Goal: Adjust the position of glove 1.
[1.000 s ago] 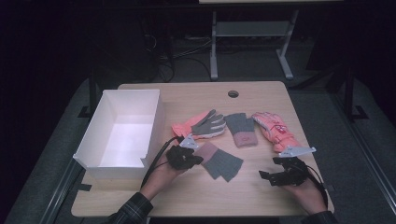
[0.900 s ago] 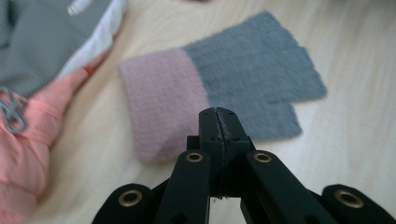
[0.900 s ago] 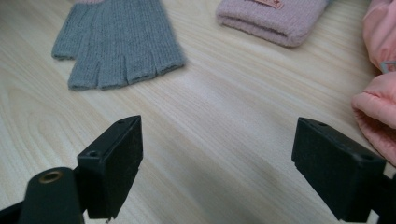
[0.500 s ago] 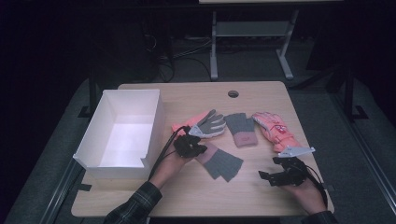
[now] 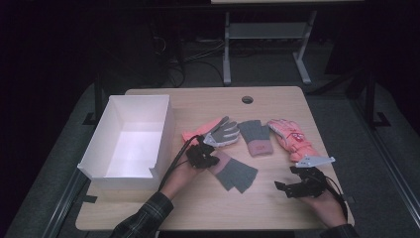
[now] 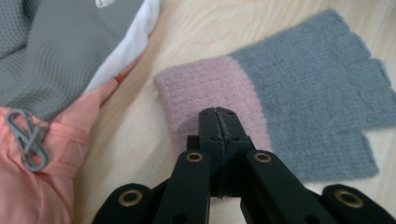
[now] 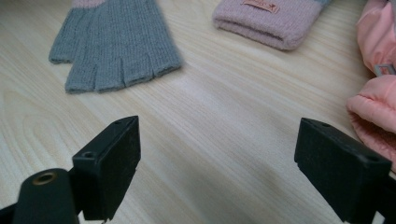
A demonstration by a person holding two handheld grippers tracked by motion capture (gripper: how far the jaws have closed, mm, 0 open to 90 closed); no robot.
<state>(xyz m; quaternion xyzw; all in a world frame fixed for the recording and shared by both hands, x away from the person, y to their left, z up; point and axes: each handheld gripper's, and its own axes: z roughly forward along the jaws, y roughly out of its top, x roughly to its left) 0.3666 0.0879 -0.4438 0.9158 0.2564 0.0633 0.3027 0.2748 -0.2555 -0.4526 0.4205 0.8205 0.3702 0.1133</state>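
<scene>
At the far left of the table [image 5: 277, 208] I see the white box [image 5: 130, 138], and just right of it my left gripper [image 6: 217, 114] is over the pink cuff of the grey knit glove [image 6: 299, 88]. Its jaws are pressed together, and I cannot tell if any wool is caught between the tips, which are at the cuff. This glove lies flat near the front middle of the table, its short fingers pointing to the right front. Behind it lies a pink and grey work glove [image 5: 215, 131], then a second grey knit glove [image 5: 256, 136] with the pink cuff toward me, then a padded pink glove [image 5: 291, 139]. At the right front my right gripper [image 7: 217, 161] is low over the bare wood with the jaws spread wide, nothing between them, well apart from the grey knit glove.
</scene>
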